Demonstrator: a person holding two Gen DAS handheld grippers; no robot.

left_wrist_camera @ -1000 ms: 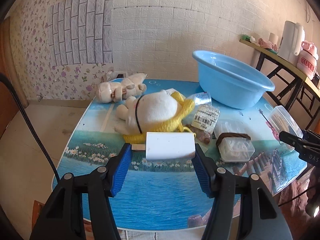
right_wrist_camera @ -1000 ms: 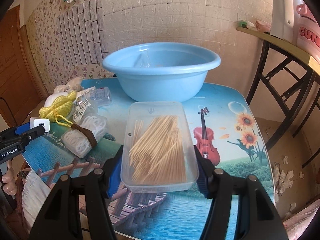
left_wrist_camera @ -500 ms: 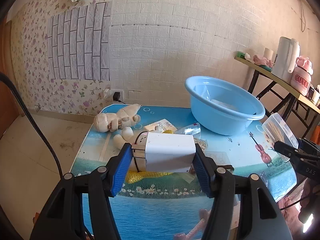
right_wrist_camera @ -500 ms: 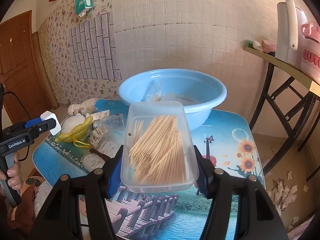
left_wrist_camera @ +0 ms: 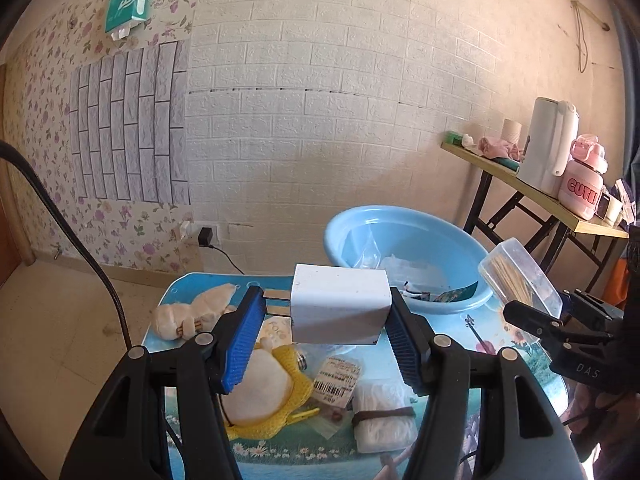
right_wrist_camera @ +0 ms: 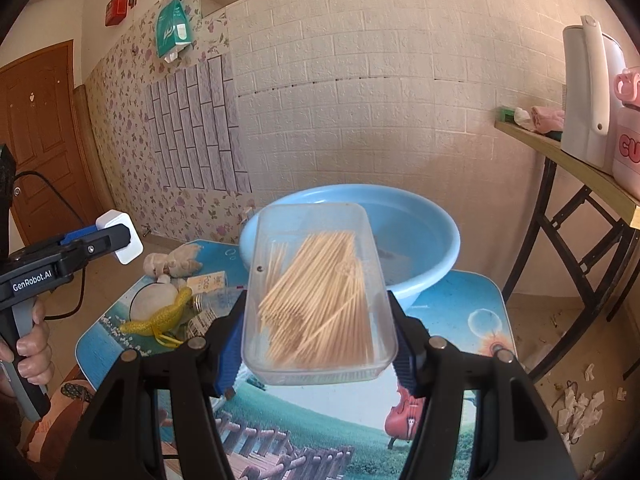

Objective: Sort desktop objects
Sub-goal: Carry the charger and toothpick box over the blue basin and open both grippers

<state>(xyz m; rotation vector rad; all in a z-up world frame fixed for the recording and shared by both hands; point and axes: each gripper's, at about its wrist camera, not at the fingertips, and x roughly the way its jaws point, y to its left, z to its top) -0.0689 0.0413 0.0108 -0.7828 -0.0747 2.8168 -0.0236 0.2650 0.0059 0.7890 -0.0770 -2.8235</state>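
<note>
Both hands loaded above the counter (right_wrist_camera: 472,300)

My left gripper (left_wrist_camera: 326,334) clamps the white charger (left_wrist_camera: 340,304); my right gripper (right_wrist_camera: 316,344) grips the toothpick box (right_wrist_camera: 316,292), long axis pointing ahead toward the blue basin (right_wrist_camera: 420,240), apparently nearer my right.

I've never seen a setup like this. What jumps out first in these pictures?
Two hand-held claws, each lifted above a picture-printed table with something clamped in it. The left claw grips a white plug-in charger; the right claw grips a clear plastic box of toothpicks. Behind both sits a big light-blue basin, and soft toys lie scattered at the table's left.
</note>
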